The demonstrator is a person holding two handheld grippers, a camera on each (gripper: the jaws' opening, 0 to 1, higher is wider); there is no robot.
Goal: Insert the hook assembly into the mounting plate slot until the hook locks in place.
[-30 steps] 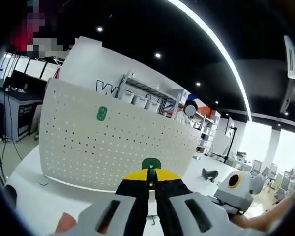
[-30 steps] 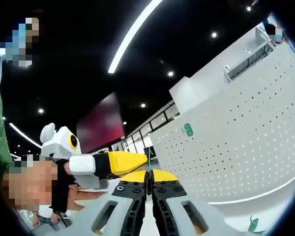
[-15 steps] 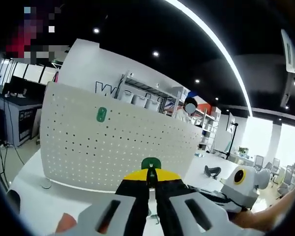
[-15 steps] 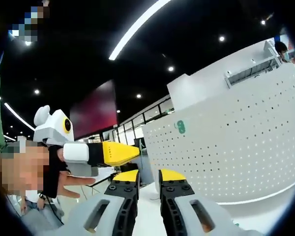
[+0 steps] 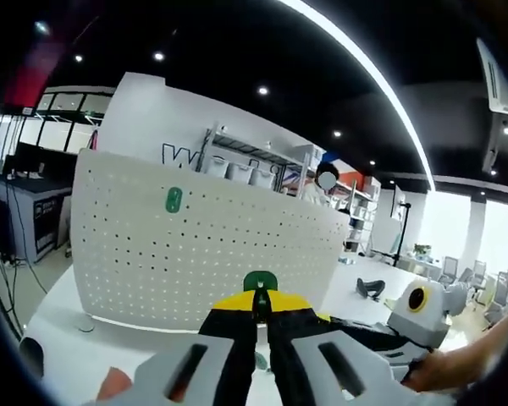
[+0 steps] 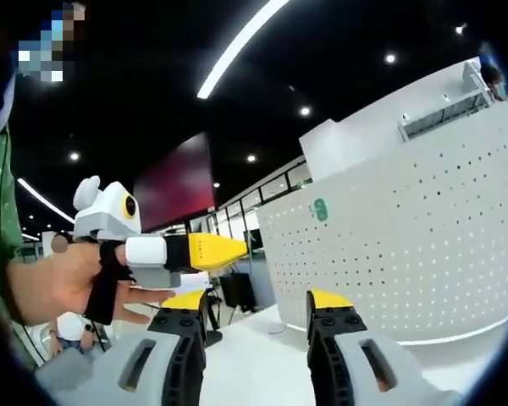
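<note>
A white perforated mounting plate (image 5: 195, 245) stands upright on the white table (image 5: 59, 338). One green hook (image 5: 174, 200) is fixed high on its left part. My left gripper (image 5: 260, 296) is shut on a second green hook piece (image 5: 260, 280), held in front of the plate's lower middle and apart from it. In the right gripper view the plate (image 6: 406, 245) and its green hook (image 6: 320, 209) lie to the right. My right gripper (image 6: 258, 300) is open with nothing between its yellow-tipped jaws. The left gripper (image 6: 224, 250) comes in from the left, held by a hand.
The right gripper (image 5: 415, 309) sits low at the right of the left gripper view, with a hand on it. A black object (image 5: 368, 288) lies on the table beyond it. Metal shelving (image 5: 254, 165) and a person (image 5: 326, 179) stand behind the plate.
My right gripper's jaws have gone from shut to wide open. The left gripper stays shut on the green hook piece, about as far from the plate as before.
</note>
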